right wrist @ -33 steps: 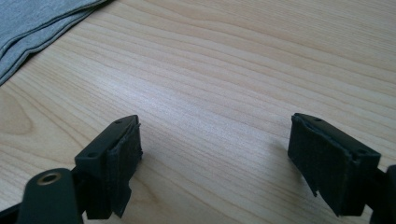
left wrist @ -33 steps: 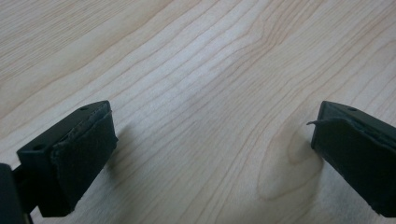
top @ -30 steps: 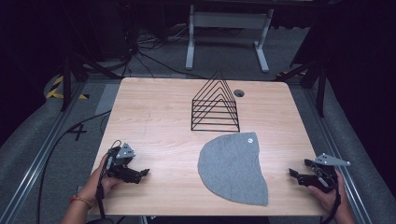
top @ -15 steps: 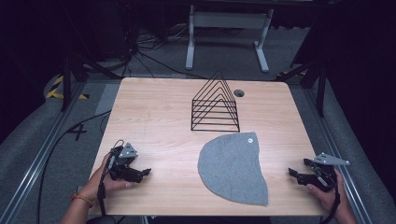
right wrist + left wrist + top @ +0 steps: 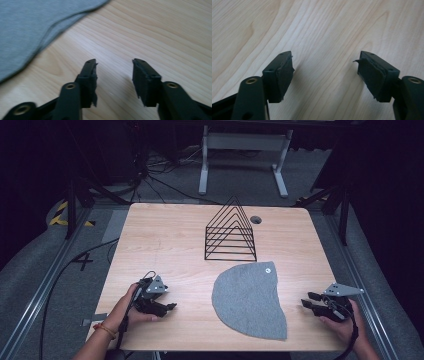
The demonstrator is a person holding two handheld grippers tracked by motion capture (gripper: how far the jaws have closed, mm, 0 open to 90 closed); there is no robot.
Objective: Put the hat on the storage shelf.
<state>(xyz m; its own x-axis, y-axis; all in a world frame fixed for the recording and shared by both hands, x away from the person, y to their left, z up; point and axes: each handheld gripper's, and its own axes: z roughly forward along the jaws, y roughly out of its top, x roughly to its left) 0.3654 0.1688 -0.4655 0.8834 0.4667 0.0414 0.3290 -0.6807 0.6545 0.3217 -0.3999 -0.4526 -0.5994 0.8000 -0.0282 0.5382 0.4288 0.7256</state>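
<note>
A grey felt piece (image 5: 250, 297), half-round with a small white button near its top corner, lies flat on the wooden table (image 5: 165, 240) at the front right. Its curved edge fills the upper left of the right gripper view (image 5: 30, 27). Behind it stands a black wire rack (image 5: 230, 231) of nested triangles. My left gripper (image 5: 170, 307) rests low over the table's front left, held in a hand, jaws wide apart over bare wood (image 5: 325, 67). My right gripper (image 5: 306, 300) sits at the front right edge, pointing toward the felt, open with nothing between its fingers (image 5: 113, 72).
A small round hole (image 5: 256, 219) sits in the tabletop behind the rack. Metal rails run along both sides of the table, with cables and a white stand (image 5: 242, 150) on the dark floor beyond the far edge.
The left hand and gripper have drifted slightly toward the front of the table. The right gripper, felt and rack have stayed put.
</note>
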